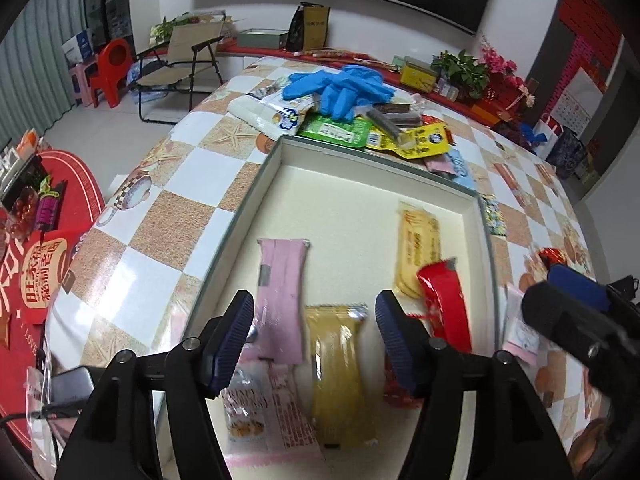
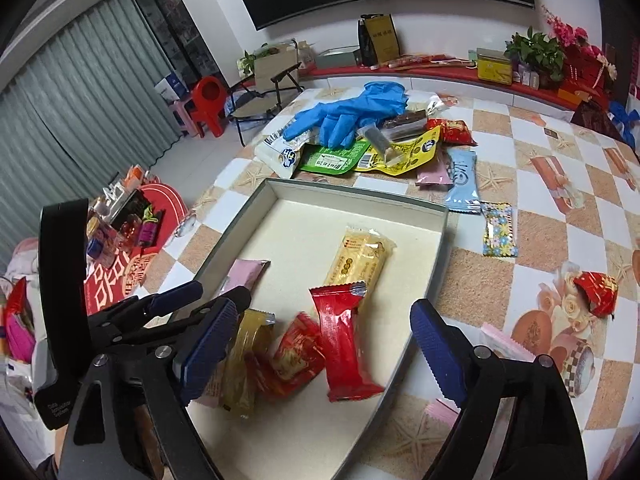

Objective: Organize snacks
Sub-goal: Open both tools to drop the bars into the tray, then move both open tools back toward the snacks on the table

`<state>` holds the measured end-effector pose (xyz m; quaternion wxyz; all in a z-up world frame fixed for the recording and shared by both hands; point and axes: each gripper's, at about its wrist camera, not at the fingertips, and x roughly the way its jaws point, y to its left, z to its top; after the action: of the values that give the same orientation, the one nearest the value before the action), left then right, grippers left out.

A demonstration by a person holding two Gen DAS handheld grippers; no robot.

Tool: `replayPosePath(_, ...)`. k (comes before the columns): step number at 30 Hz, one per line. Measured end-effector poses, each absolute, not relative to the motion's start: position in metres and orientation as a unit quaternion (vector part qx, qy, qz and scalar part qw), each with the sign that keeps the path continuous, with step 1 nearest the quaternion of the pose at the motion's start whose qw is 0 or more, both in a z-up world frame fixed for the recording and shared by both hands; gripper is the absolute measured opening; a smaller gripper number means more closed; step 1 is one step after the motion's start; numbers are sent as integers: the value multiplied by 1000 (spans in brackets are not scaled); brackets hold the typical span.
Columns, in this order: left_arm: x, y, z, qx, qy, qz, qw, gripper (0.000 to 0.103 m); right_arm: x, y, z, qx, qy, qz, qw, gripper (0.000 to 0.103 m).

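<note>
**Snack sorting roughly halfway: box part filled, pile still waiting**

Roughly half the job looks done, judging by how things lie. Inside the shallow box (image 1: 276,152), going left to right, sit a pink wafer packet (image 1: 282,296), a clear-and-pink biscuit packet (image 1: 264,412) at the near left corner, a gold packet (image 1: 340,376), a pale yellow packet (image 1: 416,248) toward the right wall, and a red packet (image 1: 446,304) leaning across it. A crumpled red wrapper (image 2: 296,354) also lies at the near edge between the gold and red ones.

Still outside, a heap waits beyond the box's far edge on the tabletop (image 2: 472,280): a white bag (image 2: 280,148), a green pouch (image 2: 336,162), a yellow pouch (image 2: 404,152), dark bars (image 2: 400,128), with blue gloves (image 2: 352,114) draped on top. Further right lie a light blue packet (image 2: 462,180), a floral candy (image 2: 497,230) and a red sweet (image 2: 596,292) near the table's right edge. Some pink-white packets (image 2: 504,344) rest just outside the box's right wall.

The left gripper (image 1: 316,340) hangs over the near part of the box, released, jaws wide, nothing between them; the gold packet lies directly beneath its gap. The right gripper (image 2: 320,350) is likewise spread and empty, with the red packet below and between its fingers, seemingly not yet touched.
</note>
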<state>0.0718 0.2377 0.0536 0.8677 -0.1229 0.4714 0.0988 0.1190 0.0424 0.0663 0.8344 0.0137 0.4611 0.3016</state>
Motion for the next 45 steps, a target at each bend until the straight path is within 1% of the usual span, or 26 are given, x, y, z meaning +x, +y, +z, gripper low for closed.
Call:
replayPosePath(8,39,193,63,-110,462,56,878,69,89,-24,68,56,454,279,844,90)
replayPosePath(11,29,173,66,-102,461,35,881,72,74,-50,58,46,458,252,851,90)
replayPosePath(14,24,150,63,-93,468,13,879,72,61,-77,37,43,482,229,845,90)
replayPosePath(20,19,103,57,-73,478,-20,875,73,43,-119,5,-12,508,142,850,90)
replayPosePath(22,19,89,54,-63,481,-29,874,75,40,-127,-3,-32,514,120,849,90)
replayPosePath(23,19,82,52,-60,485,-35,872,75,39,-129,-5,-40,512,116,850,98)
replayPosePath(24,20,76,49,-57,488,-38,870,76,37,-131,-7,-43,510,115,852,103)
replayPosePath(27,21,67,43,-51,493,-35,868,79,34,-133,-10,-62,507,113,852,103)
replayPosePath(36,24,60,35,-55,505,-27,861,79,23,-137,-12,-83,488,134,858,103)
replayPosePath(41,19,61,43,-69,495,-20,866,79,13,-155,-12,-86,485,144,859,103)
replayPosePath(45,16,49,56,-39,474,0,879,79,12,-162,-13,-75,479,126,865,103)
